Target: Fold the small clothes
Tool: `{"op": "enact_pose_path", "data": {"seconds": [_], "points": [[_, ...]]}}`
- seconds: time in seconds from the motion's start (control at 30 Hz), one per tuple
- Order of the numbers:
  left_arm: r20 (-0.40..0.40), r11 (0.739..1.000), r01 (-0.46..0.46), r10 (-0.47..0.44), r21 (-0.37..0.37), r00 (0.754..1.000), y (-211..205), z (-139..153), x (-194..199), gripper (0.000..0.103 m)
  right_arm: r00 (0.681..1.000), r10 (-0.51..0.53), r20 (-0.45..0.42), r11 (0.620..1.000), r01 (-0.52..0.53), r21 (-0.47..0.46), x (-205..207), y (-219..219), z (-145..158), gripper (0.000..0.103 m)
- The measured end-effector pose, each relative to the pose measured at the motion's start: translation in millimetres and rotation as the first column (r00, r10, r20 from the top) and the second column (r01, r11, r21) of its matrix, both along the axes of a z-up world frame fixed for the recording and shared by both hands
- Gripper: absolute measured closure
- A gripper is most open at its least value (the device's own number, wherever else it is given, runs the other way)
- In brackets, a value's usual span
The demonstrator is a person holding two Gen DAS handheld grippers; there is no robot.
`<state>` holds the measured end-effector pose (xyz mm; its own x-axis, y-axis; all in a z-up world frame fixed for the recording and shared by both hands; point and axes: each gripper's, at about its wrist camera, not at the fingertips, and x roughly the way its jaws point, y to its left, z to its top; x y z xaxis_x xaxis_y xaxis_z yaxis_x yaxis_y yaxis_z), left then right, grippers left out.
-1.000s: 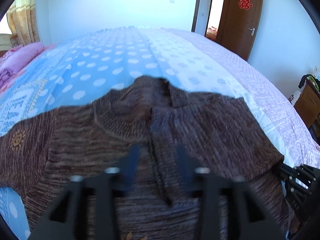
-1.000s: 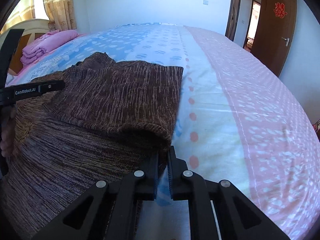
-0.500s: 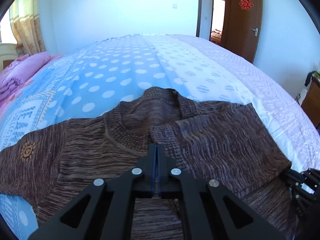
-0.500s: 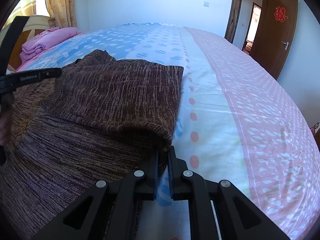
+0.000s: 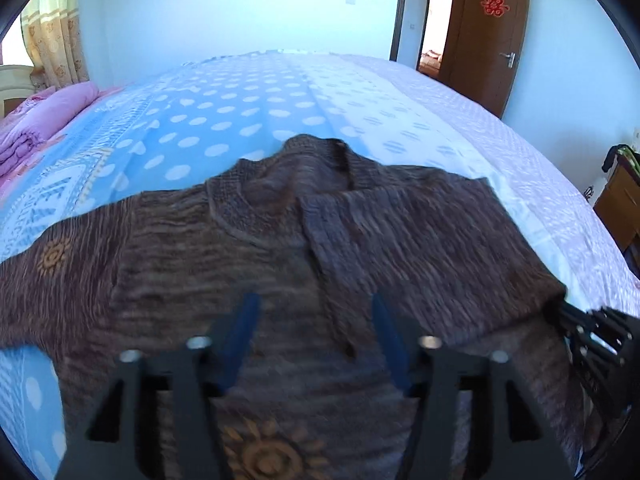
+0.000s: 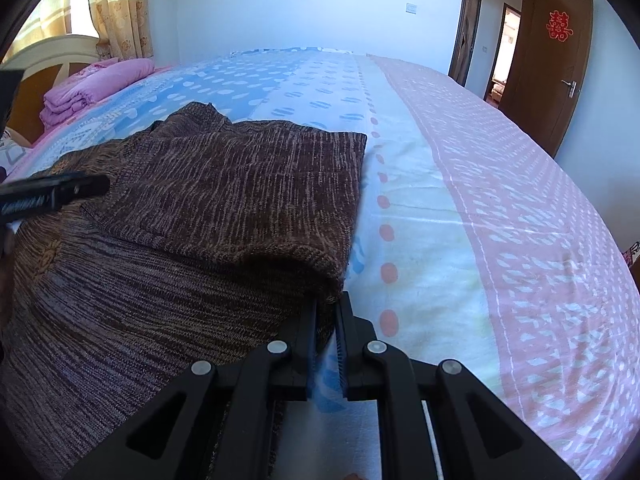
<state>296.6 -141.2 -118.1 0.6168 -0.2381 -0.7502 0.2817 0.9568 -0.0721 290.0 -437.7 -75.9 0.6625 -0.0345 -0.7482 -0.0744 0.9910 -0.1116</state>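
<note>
A brown knit sweater (image 5: pixel 280 264) lies flat on the bed, collar away from me, its right side folded over the middle. It also shows in the right wrist view (image 6: pixel 224 208). My left gripper (image 5: pixel 312 312) is open and empty just above the sweater's chest, over the edge of the folded flap. My right gripper (image 6: pixel 327 308) is shut on the sweater's folded right edge near the bed surface. The right gripper also shows in the left wrist view (image 5: pixel 592 332) at the sweater's right edge. The left gripper's finger (image 6: pixel 52 194) shows in the right wrist view.
The bed (image 5: pixel 280 92) has a blue dotted, white and pink sheet (image 6: pixel 500 200). Folded pink bedding (image 6: pixel 92 88) lies by the headboard at the far left. A brown door (image 5: pixel 488 32) stands open at the far right. A wooden cabinet (image 5: pixel 620 204) stands beside the bed.
My left gripper was open, shut half a second ago, and has opened again, slightly lower over the sweater. My right gripper has stayed shut on the folded edge.
</note>
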Motion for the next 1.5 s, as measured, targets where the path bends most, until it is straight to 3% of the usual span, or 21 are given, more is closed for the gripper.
{"op": "enact_pose_path", "data": {"seconds": [0.07, 0.2, 0.43, 0.6, 0.7, 0.83, 0.97, 1.0, 1.1, 1.13, 1.2, 1.33, 1.43, 1.5], "points": [[-0.013, 1.000, 0.021, -0.021, 0.000, 1.000, -5, -4, -2, 0.051, 1.000, 0.000, 0.001, 1.000, 0.000, -0.003, 0, 0, 0, 0.094], [-0.025, 0.999, 0.031, -0.030, 0.027, 0.999, -14, -13, -1, 0.097, 1.000, 0.001, 0.006, 1.000, -0.001, -0.009, -1, 1, 0, 0.094], [0.037, 1.000, 0.021, -0.020, -0.014, 0.999, 4, 9, -16, 0.098, 1.000, 0.000, 0.005, 1.000, 0.000, -0.008, 0, 0, 0, 0.094], [-0.006, 1.000, 0.004, -0.004, 0.024, 1.000, 7, -14, -10, 0.098, 1.000, 0.000, 0.002, 1.000, 0.000, -0.003, 0, -2, 1, 0.093], [0.009, 1.000, -0.003, 0.003, 0.013, 1.000, 7, -11, -11, 0.098, 1.000, -0.028, 0.013, 1.000, 0.028, 0.002, -10, -8, 15, 0.072], [0.009, 1.000, 0.015, -0.015, 0.026, 1.000, 4, -12, -14, 0.092, 0.992, 0.013, 0.126, 1.000, -0.012, -0.007, -14, 5, 55, 0.061], [0.007, 1.000, -0.030, 0.030, 0.009, 1.000, 15, -4, -17, 0.076, 0.993, 0.095, 0.066, 0.994, -0.098, 0.041, 22, 39, 62, 0.058], [0.023, 0.999, -0.035, 0.035, 0.002, 0.999, 22, 3, -21, 0.071, 0.991, 0.120, 0.050, 0.992, -0.122, 0.030, 33, 50, 60, 0.058], [0.081, 0.997, -0.073, 0.070, 0.035, 0.994, 45, 19, -32, 0.041, 0.982, 0.189, 0.000, 0.979, -0.189, 0.080, 67, 84, 50, 0.058], [0.092, 0.995, -0.087, 0.083, 0.037, 0.992, 53, 22, -34, 0.036, 0.981, 0.195, -0.009, 0.978, -0.193, 0.072, 77, 97, 46, 0.058], [0.093, 0.992, -0.111, 0.106, 0.051, 0.990, 73, 28, -35, 0.035, 0.980, 0.198, -0.021, 0.979, -0.197, 0.057, 90, 115, 37, 0.058], [0.085, 0.982, -0.174, 0.168, 0.069, 0.982, 124, 32, -34, 0.026, 0.972, 0.218, -0.086, 0.971, -0.225, -0.078, 111, 160, 1, 0.058], [0.091, 0.963, -0.249, 0.240, 0.106, 0.966, 170, 25, -28, 0.026, 0.961, 0.268, -0.063, 0.954, -0.274, -0.119, 103, 181, -7, 0.073], [0.083, 0.938, -0.323, 0.314, 0.124, 0.946, 212, 18, -23, 0.026, 0.951, 0.306, -0.053, 0.942, -0.310, -0.126, 90, 186, -1, 0.074]]}}
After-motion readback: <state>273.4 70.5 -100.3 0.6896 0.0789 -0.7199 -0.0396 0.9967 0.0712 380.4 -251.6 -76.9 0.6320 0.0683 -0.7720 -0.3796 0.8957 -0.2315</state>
